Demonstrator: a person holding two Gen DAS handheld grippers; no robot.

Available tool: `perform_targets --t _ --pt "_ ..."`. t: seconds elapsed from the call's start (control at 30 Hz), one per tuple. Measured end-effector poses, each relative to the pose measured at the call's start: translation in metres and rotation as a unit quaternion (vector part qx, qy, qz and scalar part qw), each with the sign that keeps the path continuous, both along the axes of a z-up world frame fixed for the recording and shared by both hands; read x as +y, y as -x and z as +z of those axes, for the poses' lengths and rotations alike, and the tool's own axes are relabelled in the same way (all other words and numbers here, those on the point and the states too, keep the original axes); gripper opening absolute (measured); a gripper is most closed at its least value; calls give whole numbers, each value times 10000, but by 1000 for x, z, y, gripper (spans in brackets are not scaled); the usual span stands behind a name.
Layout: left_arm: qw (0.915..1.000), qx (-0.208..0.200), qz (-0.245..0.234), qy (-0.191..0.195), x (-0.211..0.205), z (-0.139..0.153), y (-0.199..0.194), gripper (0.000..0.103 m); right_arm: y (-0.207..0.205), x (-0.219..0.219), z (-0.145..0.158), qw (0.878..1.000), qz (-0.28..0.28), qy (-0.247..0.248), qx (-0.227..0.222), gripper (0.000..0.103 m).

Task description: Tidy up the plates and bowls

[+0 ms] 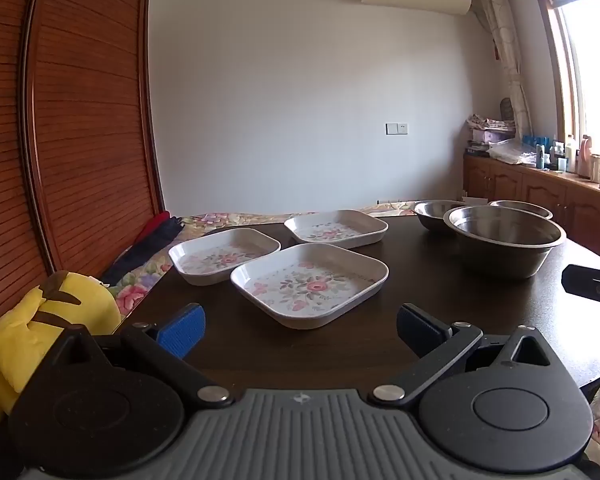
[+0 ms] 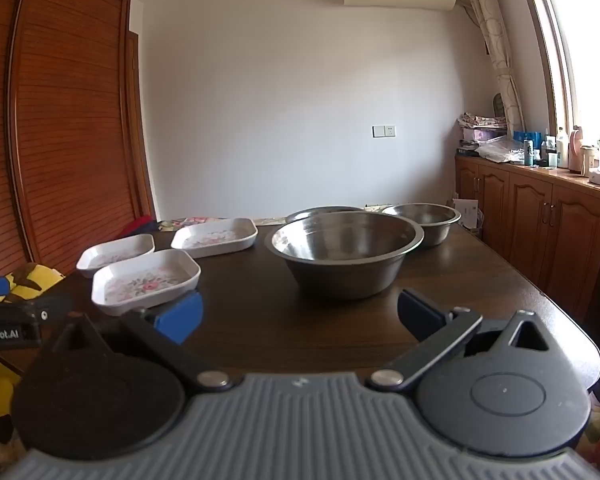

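Three square floral plates lie apart on the dark table (image 1: 440, 292): a near plate (image 1: 310, 280), a left plate (image 1: 224, 254) and a far plate (image 1: 336, 229). Three steel bowls stand to their right: a large bowl (image 1: 504, 236) in front, two smaller bowls (image 1: 436, 213) (image 1: 521, 208) behind. My left gripper (image 1: 300, 328) is open, just short of the near plate, holding nothing. In the right wrist view my right gripper (image 2: 300, 314) is open in front of the large bowl (image 2: 345, 256), with the near plate (image 2: 146, 282) at its left finger.
A yellow plush toy (image 1: 40, 328) lies off the table's left edge on a floral cloth (image 1: 140, 280). A wooden slatted wardrobe (image 1: 72, 128) stands at left. Low cabinets (image 2: 540, 216) with bottles run under the window at right. Part of the right gripper (image 1: 592, 286) shows at right.
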State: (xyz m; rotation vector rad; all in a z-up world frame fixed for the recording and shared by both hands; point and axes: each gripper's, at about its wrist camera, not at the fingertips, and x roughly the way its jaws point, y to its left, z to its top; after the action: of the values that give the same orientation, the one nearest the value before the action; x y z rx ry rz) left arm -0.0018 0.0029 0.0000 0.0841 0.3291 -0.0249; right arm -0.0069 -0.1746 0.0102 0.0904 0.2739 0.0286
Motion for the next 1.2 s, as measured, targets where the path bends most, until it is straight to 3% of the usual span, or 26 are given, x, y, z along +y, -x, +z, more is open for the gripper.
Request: perform_targets --t 1.2 --pt "10000 -2 -25 -93 -2 4 0 103 -1 -2 -1 10000 -3 -35 8 103"
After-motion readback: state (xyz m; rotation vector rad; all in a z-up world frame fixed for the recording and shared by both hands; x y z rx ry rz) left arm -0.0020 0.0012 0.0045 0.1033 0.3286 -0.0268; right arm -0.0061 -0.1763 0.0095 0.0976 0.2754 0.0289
